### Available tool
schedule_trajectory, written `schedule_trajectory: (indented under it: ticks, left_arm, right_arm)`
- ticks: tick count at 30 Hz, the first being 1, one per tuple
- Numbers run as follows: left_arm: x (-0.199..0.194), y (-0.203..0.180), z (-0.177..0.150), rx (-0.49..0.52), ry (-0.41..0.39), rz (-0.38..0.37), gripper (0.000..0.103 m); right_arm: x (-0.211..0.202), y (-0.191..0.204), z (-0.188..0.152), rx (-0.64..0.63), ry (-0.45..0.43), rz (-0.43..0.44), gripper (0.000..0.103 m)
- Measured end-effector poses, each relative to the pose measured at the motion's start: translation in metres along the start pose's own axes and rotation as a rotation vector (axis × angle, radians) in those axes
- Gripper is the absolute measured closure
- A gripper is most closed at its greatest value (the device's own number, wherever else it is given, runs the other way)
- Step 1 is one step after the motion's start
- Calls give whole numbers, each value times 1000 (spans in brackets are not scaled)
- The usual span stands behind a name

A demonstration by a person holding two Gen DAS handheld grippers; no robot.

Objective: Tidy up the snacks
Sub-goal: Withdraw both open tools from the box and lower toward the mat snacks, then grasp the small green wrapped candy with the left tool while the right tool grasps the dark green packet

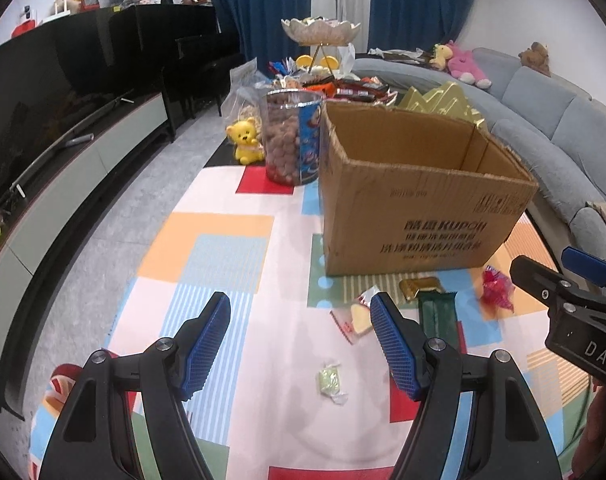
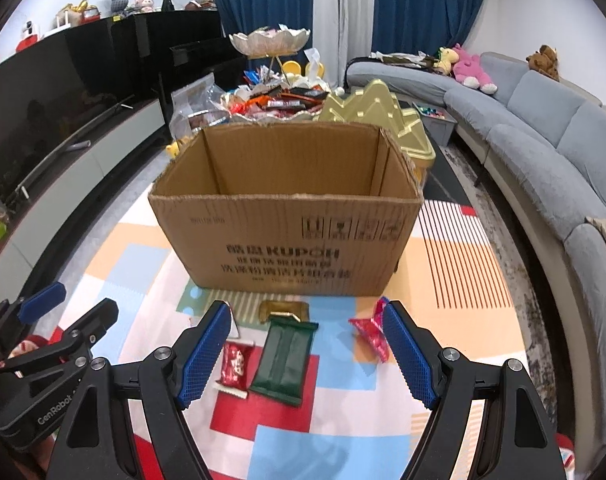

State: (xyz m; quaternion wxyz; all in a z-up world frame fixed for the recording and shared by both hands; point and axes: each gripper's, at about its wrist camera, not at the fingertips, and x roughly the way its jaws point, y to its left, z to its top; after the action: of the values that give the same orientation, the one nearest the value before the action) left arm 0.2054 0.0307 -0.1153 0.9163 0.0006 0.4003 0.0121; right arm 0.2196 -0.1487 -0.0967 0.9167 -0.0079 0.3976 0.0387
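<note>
An open cardboard box point(image 1: 415, 200) point(image 2: 287, 240) stands on the patterned mat. In front of it lie loose snacks: a dark green packet point(image 2: 285, 360) point(image 1: 439, 312), a red packet point(image 2: 235, 362), a gold wrapper point(image 2: 283, 310) point(image 1: 419, 286), a red twisted candy point(image 2: 369, 334) point(image 1: 497, 290), a white packet with a yellow piece point(image 1: 357, 318) and a small pale green candy point(image 1: 330, 380). My left gripper point(image 1: 301, 320) point(image 2: 73, 308) hangs open above the green candy. My right gripper point(image 2: 306, 312) point(image 1: 559, 270) hangs open above the green packet. Neither holds anything.
Behind the box are a clear jar of brown snacks point(image 1: 291, 140), a yellow bear point(image 1: 245, 142), a gold tree-shaped tin point(image 2: 367, 108) and a tiered stand point(image 2: 269, 42) over a heap of snacks. A grey sofa point(image 2: 543, 128) curves along the right, a dark TV cabinet point(image 1: 63, 92) along the left.
</note>
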Motion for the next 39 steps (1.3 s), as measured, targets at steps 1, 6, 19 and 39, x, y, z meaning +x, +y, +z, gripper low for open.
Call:
schedule_trajectory:
  ticks: [1,6,19,39]
  left_arm:
    - [2,0,-3,0,3,2,31]
    - [10,1,-14,0,19,7,31]
    - [31,-2,-38,3,67,5,32]
    - [53,-8,-61,8,99,23,32]
  right_arm:
    - [2,0,-1,2,5,-2,24]
    - [11,0,-11,1,28,-11,24]
    - [40,5,-32,8,92,-19,24]
    - [74,11,-49,31,150,-20,24]
